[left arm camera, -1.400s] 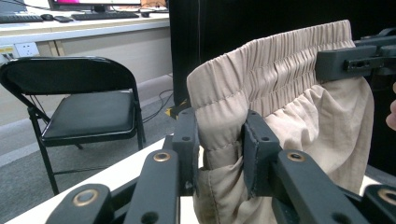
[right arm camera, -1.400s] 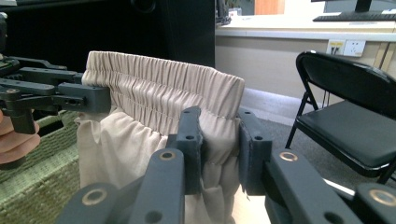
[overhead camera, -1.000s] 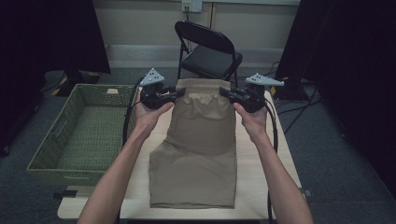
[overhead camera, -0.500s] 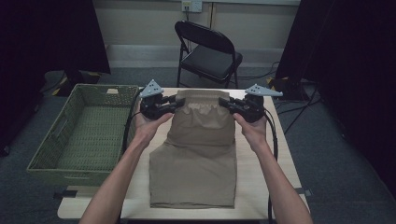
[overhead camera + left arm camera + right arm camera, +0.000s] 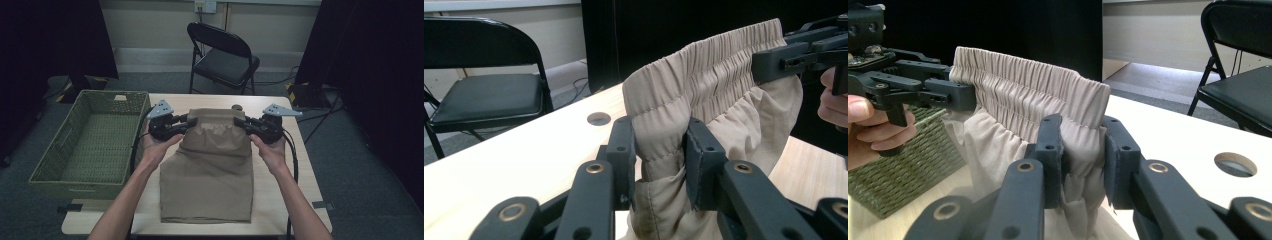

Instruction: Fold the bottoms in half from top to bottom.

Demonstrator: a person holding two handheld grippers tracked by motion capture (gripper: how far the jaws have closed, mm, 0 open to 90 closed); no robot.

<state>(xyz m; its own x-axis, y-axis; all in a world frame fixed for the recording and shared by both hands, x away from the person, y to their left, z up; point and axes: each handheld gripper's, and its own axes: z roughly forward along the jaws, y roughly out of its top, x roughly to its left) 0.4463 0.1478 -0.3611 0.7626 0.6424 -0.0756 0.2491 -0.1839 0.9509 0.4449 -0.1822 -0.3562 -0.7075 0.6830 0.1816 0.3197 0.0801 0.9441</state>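
holding shorts (image 5: 210, 165) by waistband

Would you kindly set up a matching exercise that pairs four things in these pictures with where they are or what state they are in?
Things:
1. tan shorts
2. green basket
3. black folding chair
4. left gripper

Places or states:
A. on the floor behind the table's far edge
B. beside the table's left edge, nothing in it
C. shut on one end of the elastic waistband
D. waistband lifted, legs lying flat on the table

Pairs: 1-D, 2-B, 3-A, 4-C
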